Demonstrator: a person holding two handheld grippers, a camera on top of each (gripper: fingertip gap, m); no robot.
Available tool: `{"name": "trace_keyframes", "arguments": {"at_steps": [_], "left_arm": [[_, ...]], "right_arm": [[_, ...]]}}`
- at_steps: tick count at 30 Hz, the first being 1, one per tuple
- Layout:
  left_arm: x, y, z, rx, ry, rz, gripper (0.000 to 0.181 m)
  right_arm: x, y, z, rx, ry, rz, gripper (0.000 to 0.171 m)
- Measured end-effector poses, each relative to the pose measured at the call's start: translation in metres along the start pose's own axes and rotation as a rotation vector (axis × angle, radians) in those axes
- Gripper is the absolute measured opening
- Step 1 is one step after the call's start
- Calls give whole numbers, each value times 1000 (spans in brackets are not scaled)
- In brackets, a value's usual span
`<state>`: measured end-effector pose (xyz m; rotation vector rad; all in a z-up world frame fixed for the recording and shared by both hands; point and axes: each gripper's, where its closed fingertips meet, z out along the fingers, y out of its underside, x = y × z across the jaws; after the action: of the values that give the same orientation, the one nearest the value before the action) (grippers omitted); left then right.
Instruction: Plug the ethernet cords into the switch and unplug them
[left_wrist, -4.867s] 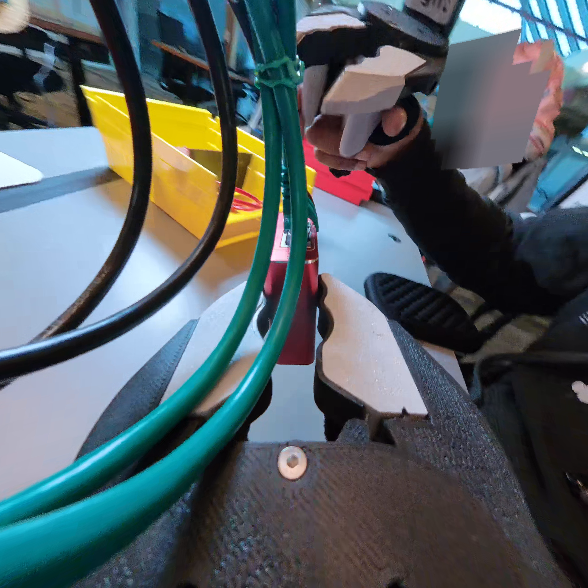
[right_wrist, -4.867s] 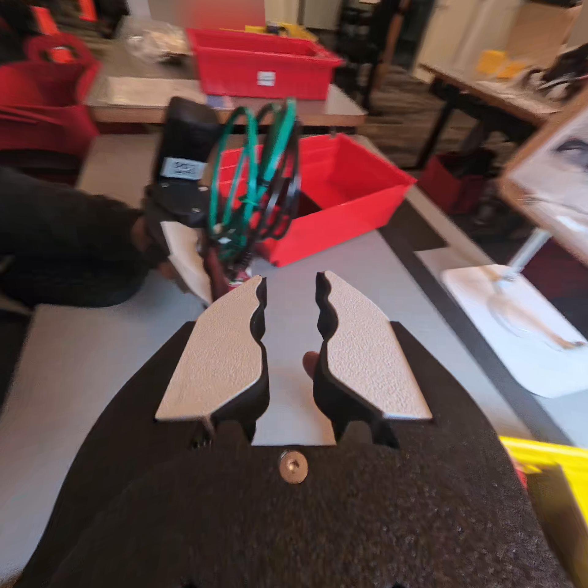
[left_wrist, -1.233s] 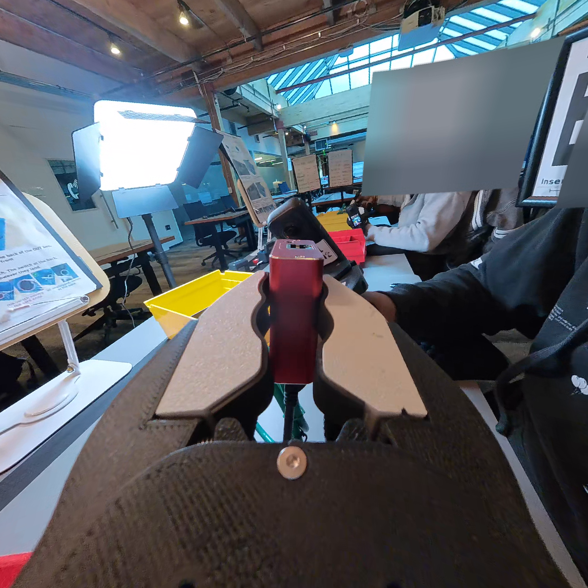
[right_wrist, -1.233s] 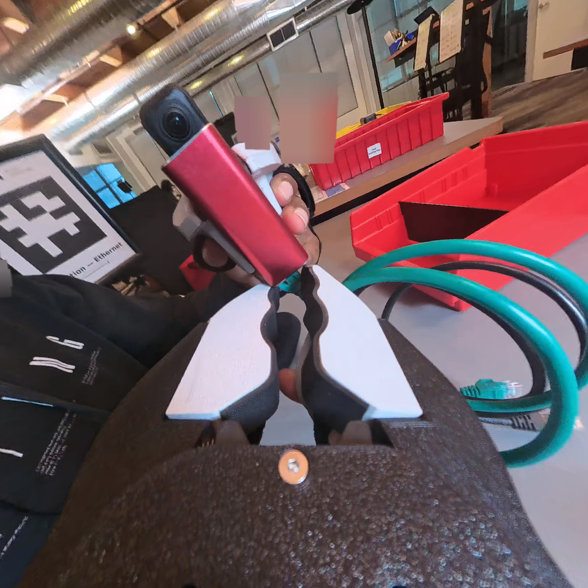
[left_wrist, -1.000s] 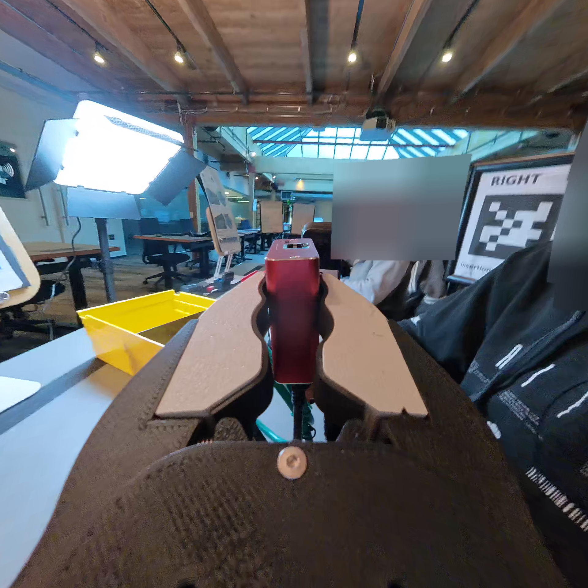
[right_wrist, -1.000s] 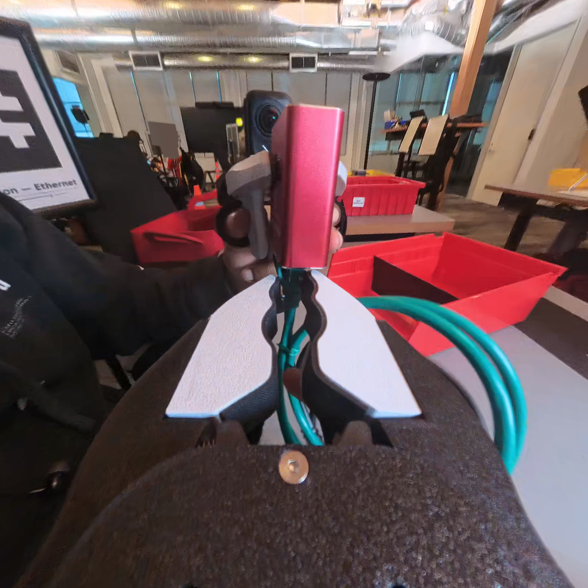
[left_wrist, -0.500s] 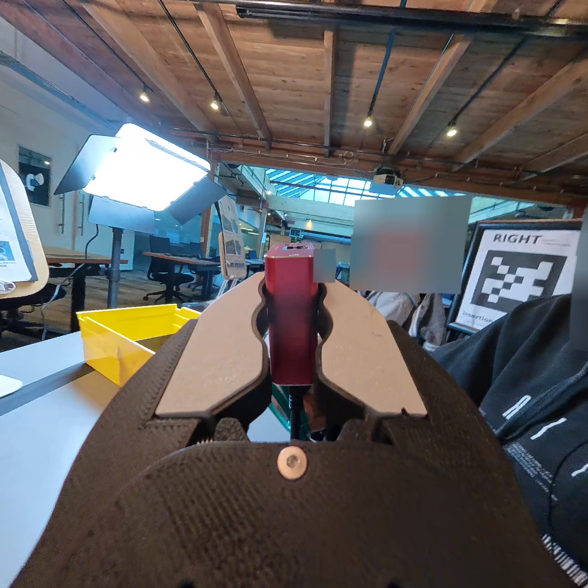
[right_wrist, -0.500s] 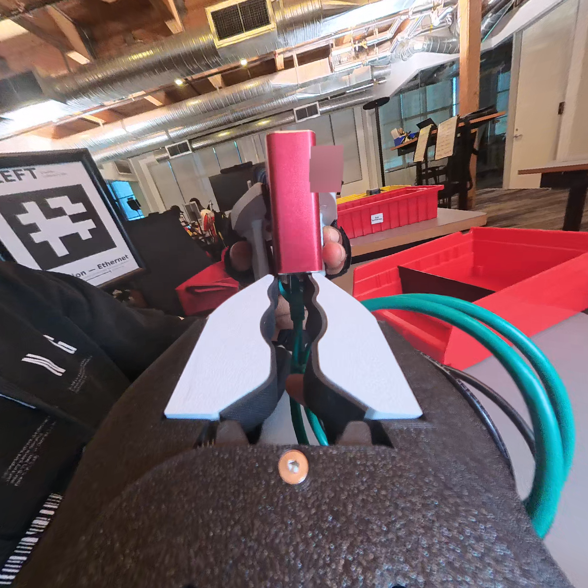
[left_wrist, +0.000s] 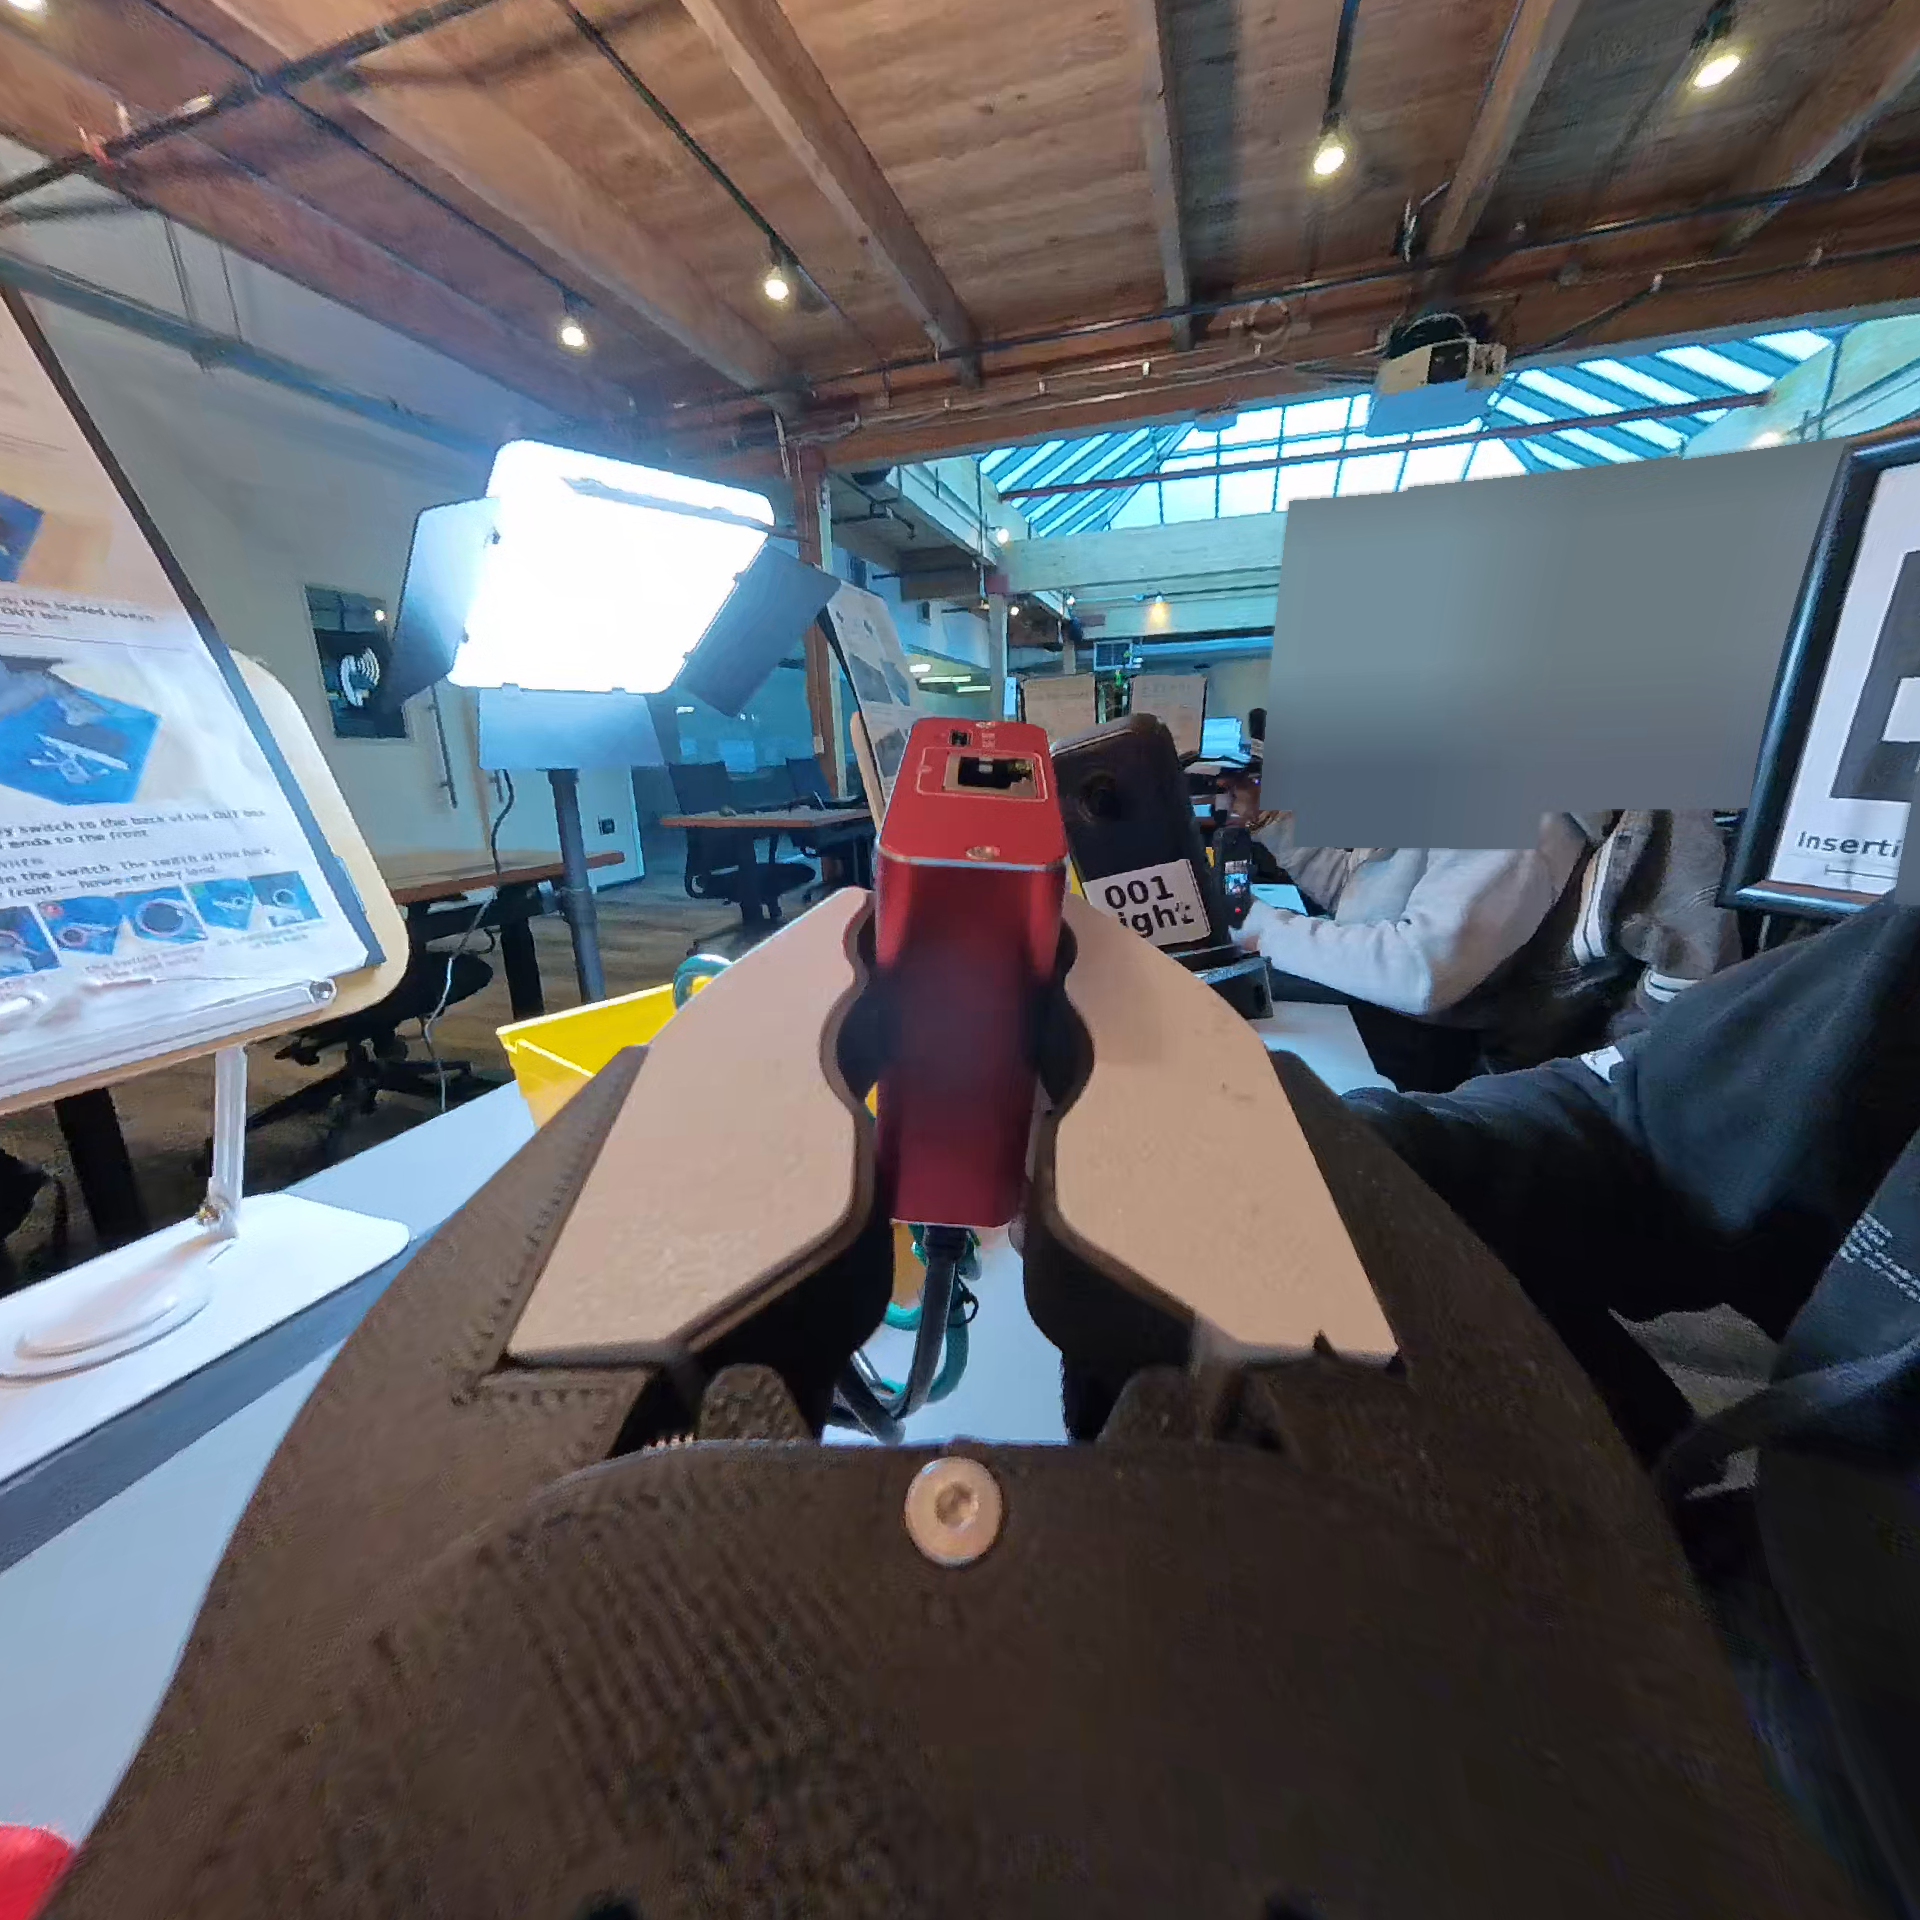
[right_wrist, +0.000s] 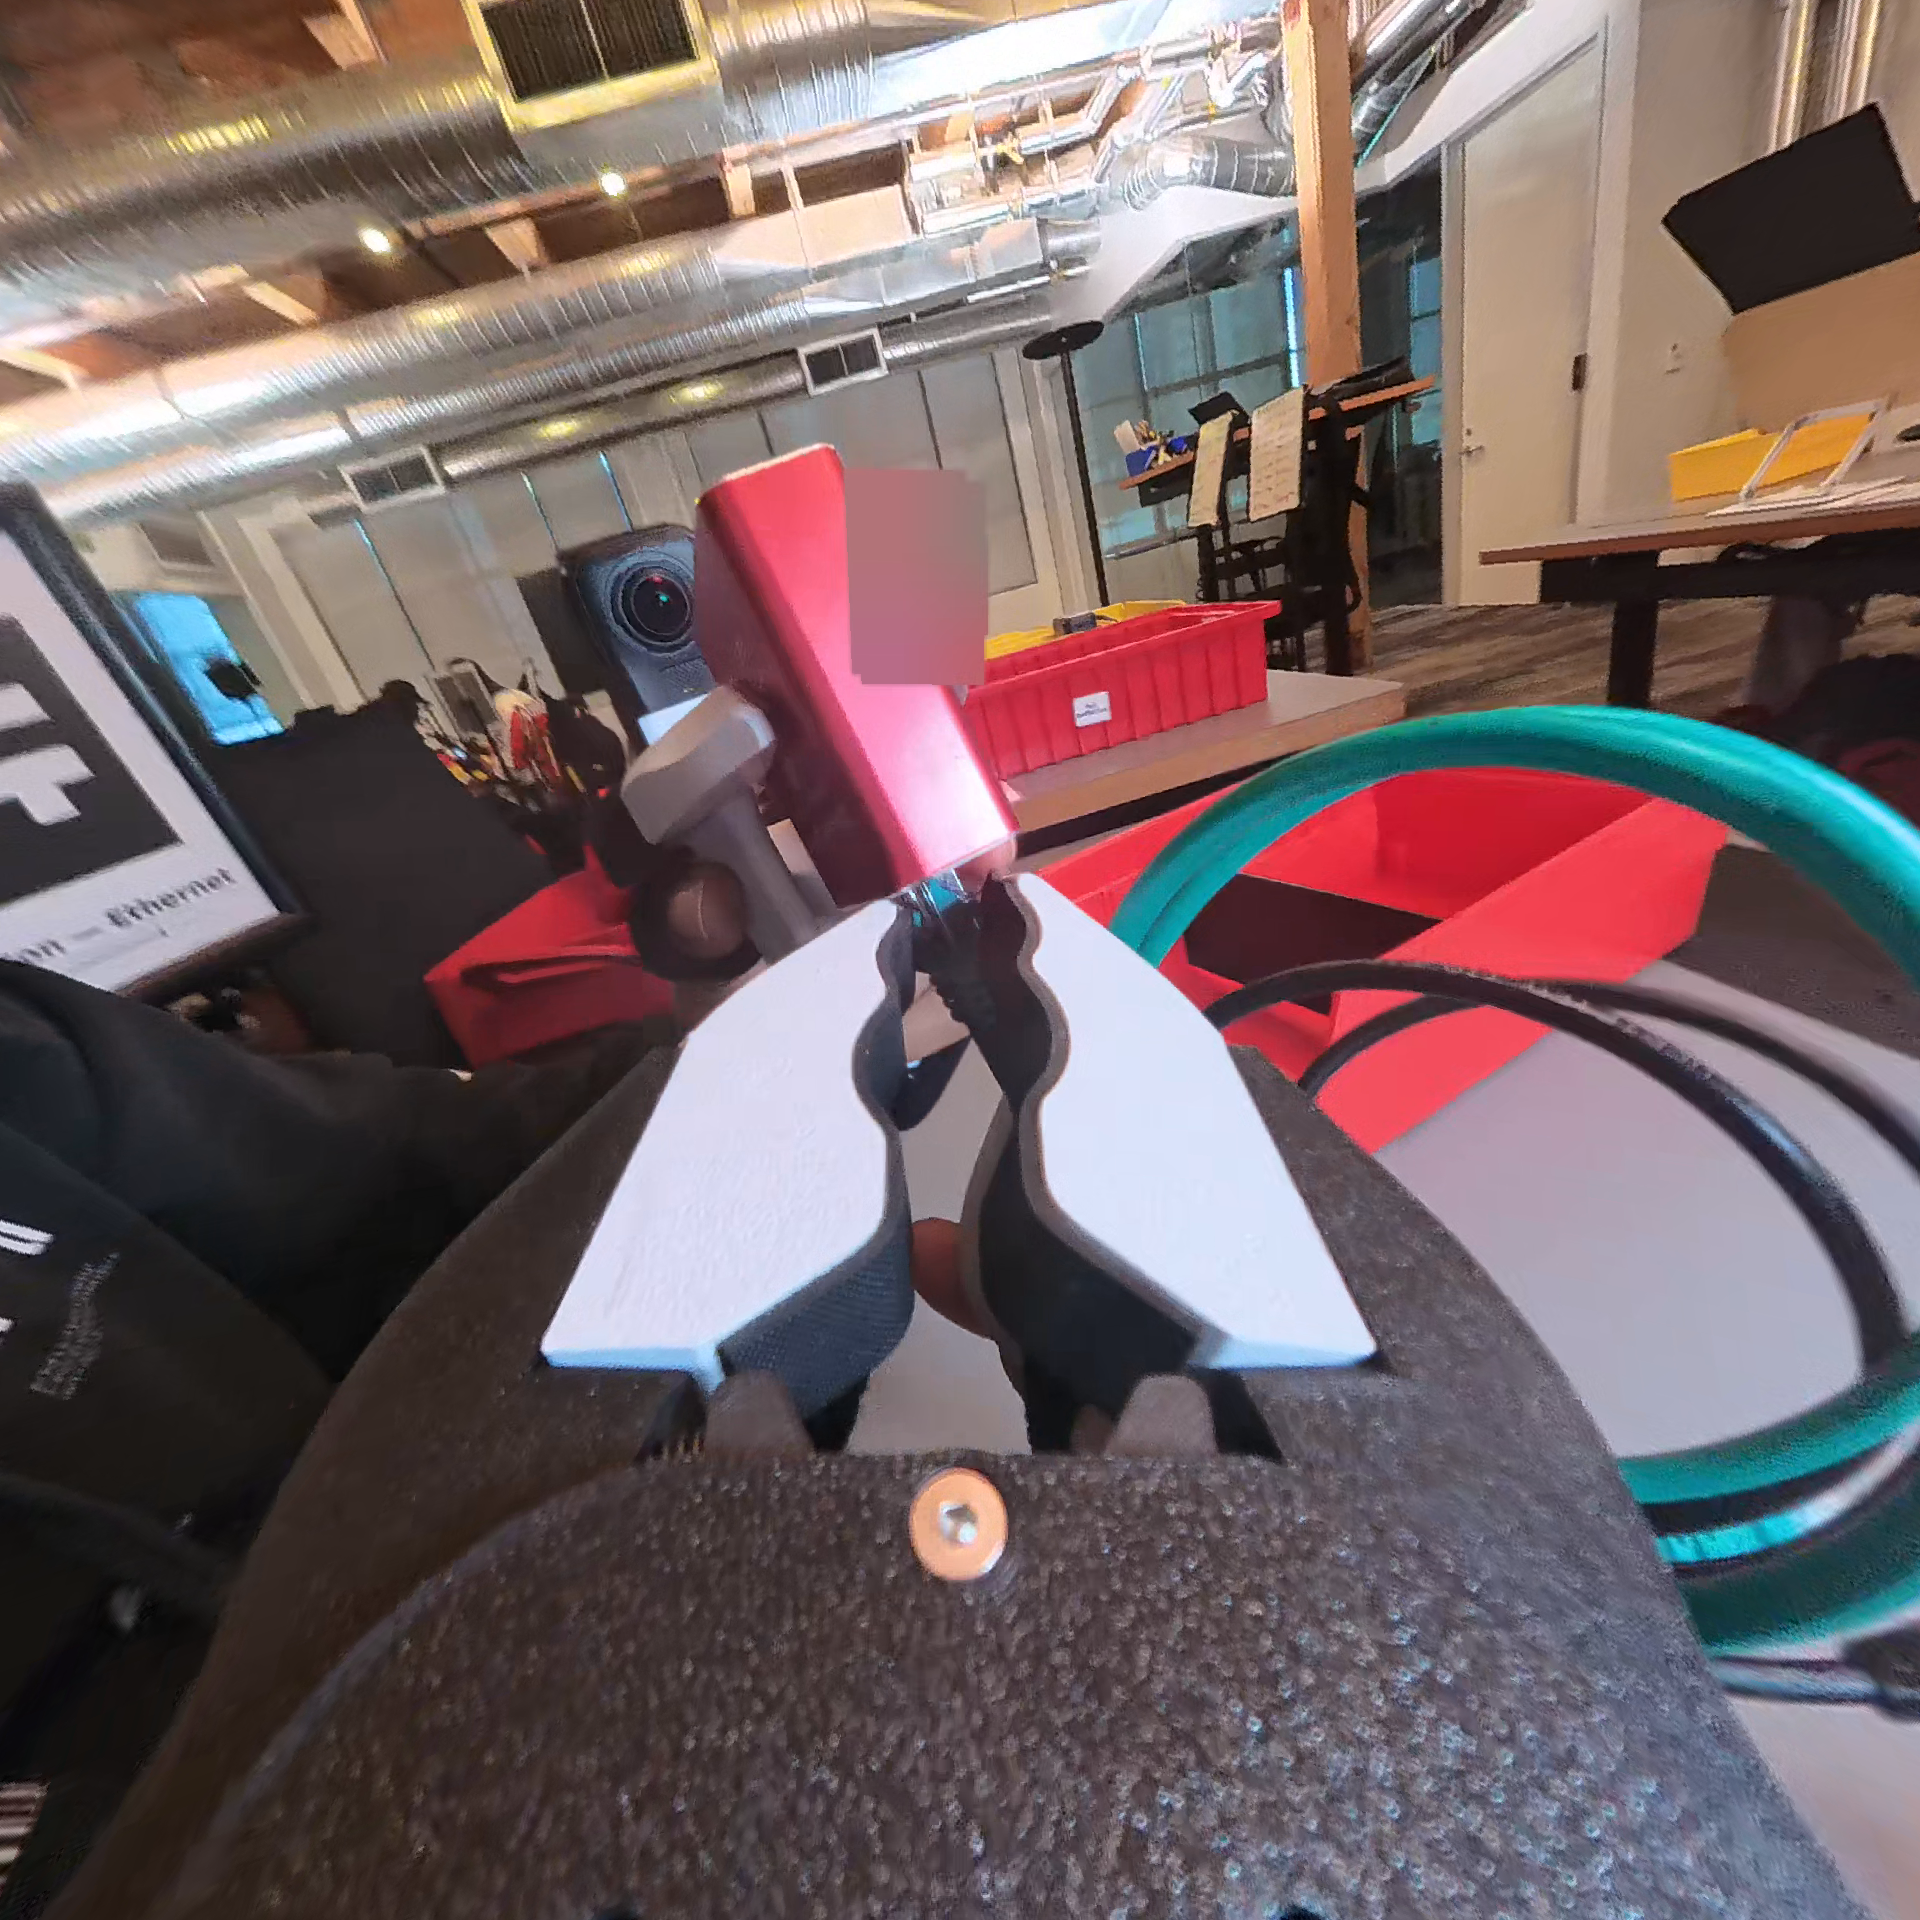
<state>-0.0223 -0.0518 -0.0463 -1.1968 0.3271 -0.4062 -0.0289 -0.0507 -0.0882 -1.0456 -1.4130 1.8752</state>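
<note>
1. The left hand-held gripper (left_wrist: 961, 1023) stays clamped on the red switch (left_wrist: 966, 997), raised above the bench (right_wrist: 1538, 1195).
2. The right hand-held gripper (right_wrist: 961, 940), before pinching the green cord (right_wrist: 1558, 748), now pinches the black cord (right_wrist: 1621, 1049) plug under the switch.
3. I judge that the black cord gets unplugged next.

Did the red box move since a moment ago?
Yes. In the right wrist view the red box now leans left, its top tipped toward the black-and-white sign.

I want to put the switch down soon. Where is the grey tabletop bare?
Bare grey tabletop lies between the red bin and the cable loops. More lies beside the yellow bin. The cable loops crowd the right.
</note>
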Motion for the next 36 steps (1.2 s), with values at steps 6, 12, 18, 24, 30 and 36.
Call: {"name": "trace_keyframes", "arguments": {"at_steps": [6, 12, 18, 24, 30, 36], "left_arm": [[5, -75, -30, 205, 7, 57, 28], [-52, -53, -49, 166, -170, -8, 28], [-76, -32, -53, 98, -255, -48, 27], [-68, -23, -44, 106, -180, -100, 27], [-58, -16, -36, 111, -121, -129, 28], [-57, -1, -27, 82, -85, -187, 27]], "right_arm": [[-9, 11, -10, -106, -1, -236, 12], [-10, -76, -58, -170, 17, -222, 13], [82, -108, -120, -350, 350, -225, 13], [204, -49, -170, -618, 620, -95, 14], [277, -14, -214, -813, 891, -201, 33], [253, -70, -208, -803, 986, -401, 43]]}}
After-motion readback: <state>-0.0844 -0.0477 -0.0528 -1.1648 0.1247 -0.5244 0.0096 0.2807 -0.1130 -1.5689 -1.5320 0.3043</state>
